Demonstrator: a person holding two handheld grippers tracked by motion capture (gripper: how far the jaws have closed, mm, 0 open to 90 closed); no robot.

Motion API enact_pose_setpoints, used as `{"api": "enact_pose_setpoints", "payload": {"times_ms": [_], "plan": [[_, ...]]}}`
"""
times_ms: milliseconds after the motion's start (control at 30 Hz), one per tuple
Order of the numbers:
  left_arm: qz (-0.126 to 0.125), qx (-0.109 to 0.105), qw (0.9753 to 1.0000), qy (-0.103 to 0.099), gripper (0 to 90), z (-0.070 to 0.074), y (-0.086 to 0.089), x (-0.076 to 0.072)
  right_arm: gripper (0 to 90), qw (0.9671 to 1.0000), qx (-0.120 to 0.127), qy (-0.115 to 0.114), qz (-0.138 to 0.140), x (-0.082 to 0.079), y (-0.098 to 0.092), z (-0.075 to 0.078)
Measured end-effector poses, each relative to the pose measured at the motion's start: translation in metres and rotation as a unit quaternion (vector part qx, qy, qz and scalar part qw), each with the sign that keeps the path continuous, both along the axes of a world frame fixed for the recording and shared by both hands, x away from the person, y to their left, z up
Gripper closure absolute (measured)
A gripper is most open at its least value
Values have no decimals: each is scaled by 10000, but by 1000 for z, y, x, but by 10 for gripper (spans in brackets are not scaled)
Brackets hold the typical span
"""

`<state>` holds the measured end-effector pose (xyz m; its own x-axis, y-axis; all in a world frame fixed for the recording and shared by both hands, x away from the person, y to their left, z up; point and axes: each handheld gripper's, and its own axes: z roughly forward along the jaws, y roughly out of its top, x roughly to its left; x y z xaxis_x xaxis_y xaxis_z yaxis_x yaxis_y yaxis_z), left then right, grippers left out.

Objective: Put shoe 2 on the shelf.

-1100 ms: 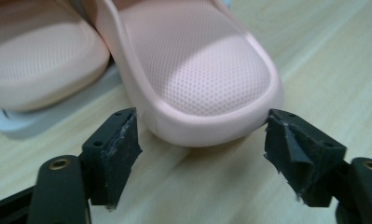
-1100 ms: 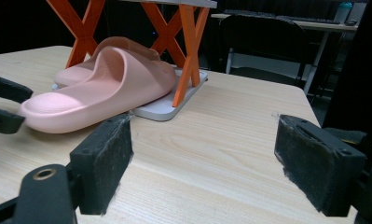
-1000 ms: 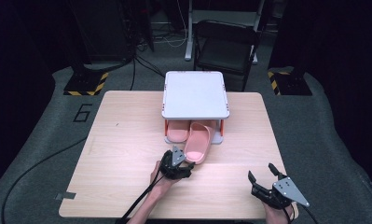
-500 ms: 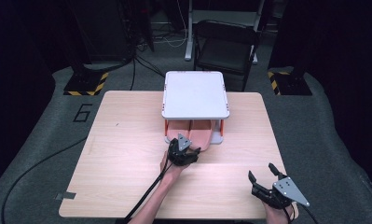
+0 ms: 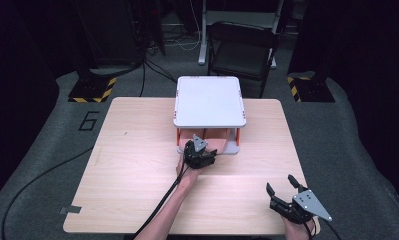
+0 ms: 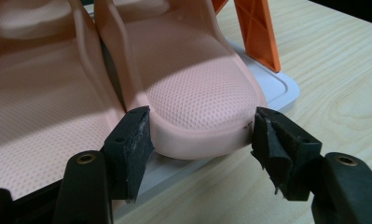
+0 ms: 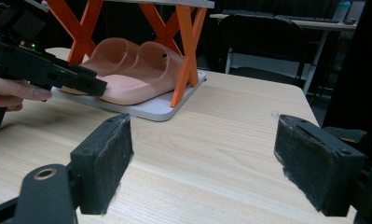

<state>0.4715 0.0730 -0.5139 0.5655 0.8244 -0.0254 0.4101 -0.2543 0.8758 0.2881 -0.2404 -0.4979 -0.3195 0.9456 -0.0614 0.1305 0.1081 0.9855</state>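
Two pink foam slippers lie side by side on the grey lower tray (image 6: 277,86) of a small rack with orange legs and a white top (image 5: 209,100). My left gripper (image 5: 199,146) is at the rack's front. Its jaws (image 6: 200,135) press both sides of the heel of the right-hand slipper (image 6: 188,79), whose heel sticks slightly over the tray's edge. The other slipper (image 6: 34,93) lies beside it. My right gripper (image 5: 279,184) hovers open near the table's front right corner with nothing between its jaws (image 7: 204,158). It looks toward the slippers (image 7: 141,70) and the left gripper (image 7: 97,86).
The rack stands at the back middle of a light wooden table (image 5: 137,150). A black chair (image 5: 247,50) and dark equipment stand behind the table. The left gripper's cable (image 5: 162,200) trails along the forearm to the front edge.
My left gripper has moved away from me toward the rack, sliding the slipper under the white top. The right gripper has stayed put.
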Motion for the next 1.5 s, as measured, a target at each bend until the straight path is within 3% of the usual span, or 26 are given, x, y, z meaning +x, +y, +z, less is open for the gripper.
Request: {"api": "enact_pose_setpoints", "payload": {"times_ms": [267, 433, 567, 733, 933, 1033, 1100, 1233, 1400, 1500], "plan": [[40, -41, 9999, 107, 371, 0, 0, 4, 188, 10000, 8, 13, 15, 0, 1, 0], [23, -90, 9999, -54, 373, 6, 4, 1, 187, 10000, 38, 10, 6, 0, 0, 0], [-6, 14, 10000, -44, 387, 4, 3, 4, 187, 10000, -30, 1, 40, 0, 1, 0], [62, -70, 10000, -14, 385, 2, -1, 7, 188, 10000, 9, 8, 0, 0, 0, 0], [9, 29, 10000, 3, 384, 4, 0, 5, 188, 10000, -22, -1, 25, 0, 1, 0], [-46, -77, 10000, -21, 368, 9, 3, -1, 187, 10000, -20, 22, -1, 0, 1, 0], [-118, -77, 9998, -105, 355, 16, 9, -6, 188, 10000, -11, 15, 5, 0, 0, 0], [-241, -394, 9986, -260, 309, 29, 30, -25, 188, 10000, -12, 23, 16, 1, 0, 0], [-220, -409, 9982, -372, 289, 41, 75, -48, 188, 10000, -3, 32, 19, 1, 2, -1], [-109, -559, 9977, -360, 290, 43, 100, -60, 188, 10000, -25, 16, -2, 1, 2, -1]]}}
